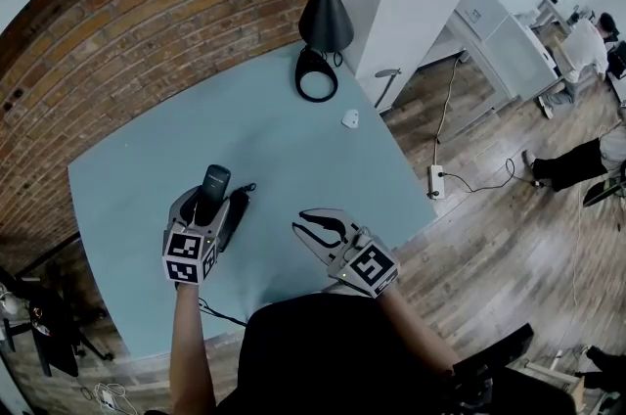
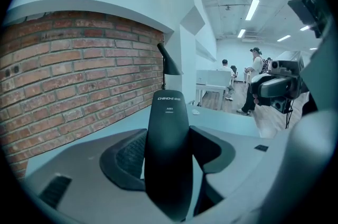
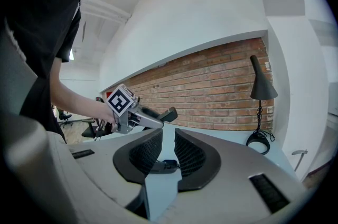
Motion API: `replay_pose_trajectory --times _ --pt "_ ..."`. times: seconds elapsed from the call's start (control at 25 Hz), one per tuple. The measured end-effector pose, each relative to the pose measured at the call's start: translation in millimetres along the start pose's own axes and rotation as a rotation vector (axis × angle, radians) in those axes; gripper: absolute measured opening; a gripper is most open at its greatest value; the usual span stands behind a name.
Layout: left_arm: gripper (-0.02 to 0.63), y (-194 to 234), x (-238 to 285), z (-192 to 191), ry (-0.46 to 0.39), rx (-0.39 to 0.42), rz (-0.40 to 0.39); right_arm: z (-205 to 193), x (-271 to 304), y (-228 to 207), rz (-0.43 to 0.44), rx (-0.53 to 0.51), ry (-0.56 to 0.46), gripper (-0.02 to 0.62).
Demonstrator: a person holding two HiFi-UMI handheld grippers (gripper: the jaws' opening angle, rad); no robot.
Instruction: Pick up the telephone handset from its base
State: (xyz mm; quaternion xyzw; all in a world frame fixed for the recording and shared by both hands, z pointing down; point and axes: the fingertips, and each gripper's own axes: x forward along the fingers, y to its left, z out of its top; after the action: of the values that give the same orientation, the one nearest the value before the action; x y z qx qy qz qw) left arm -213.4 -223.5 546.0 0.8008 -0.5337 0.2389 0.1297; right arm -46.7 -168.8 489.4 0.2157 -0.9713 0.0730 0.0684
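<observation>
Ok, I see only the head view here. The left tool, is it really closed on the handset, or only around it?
Observer: Closed on it. In the left gripper view both pads of the left tool press the sides of the handset.
Operator: And is the handset free from the base?
Observer: Yes. The right gripper view shows it in the air, apart from the base, which sits on the table.
Operator: Any text on it?
Observer: The top end reads CHINO-E.

Recorded were one handset (image 1: 215,180), one base (image 1: 240,201), one black lamp (image 1: 324,12), one small white object (image 1: 350,118), two grippers, left gripper (image 1: 210,205), right gripper (image 1: 315,225).
</observation>
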Motion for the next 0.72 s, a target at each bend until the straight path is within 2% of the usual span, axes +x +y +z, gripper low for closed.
replay_pose_trajectory --times 0.72 --pt "0.265 12.2 -38.1 51.0 -0.131 0.004 0.058 -0.9 5.7 1.7 0.020 -0.019 0.015 0.094"
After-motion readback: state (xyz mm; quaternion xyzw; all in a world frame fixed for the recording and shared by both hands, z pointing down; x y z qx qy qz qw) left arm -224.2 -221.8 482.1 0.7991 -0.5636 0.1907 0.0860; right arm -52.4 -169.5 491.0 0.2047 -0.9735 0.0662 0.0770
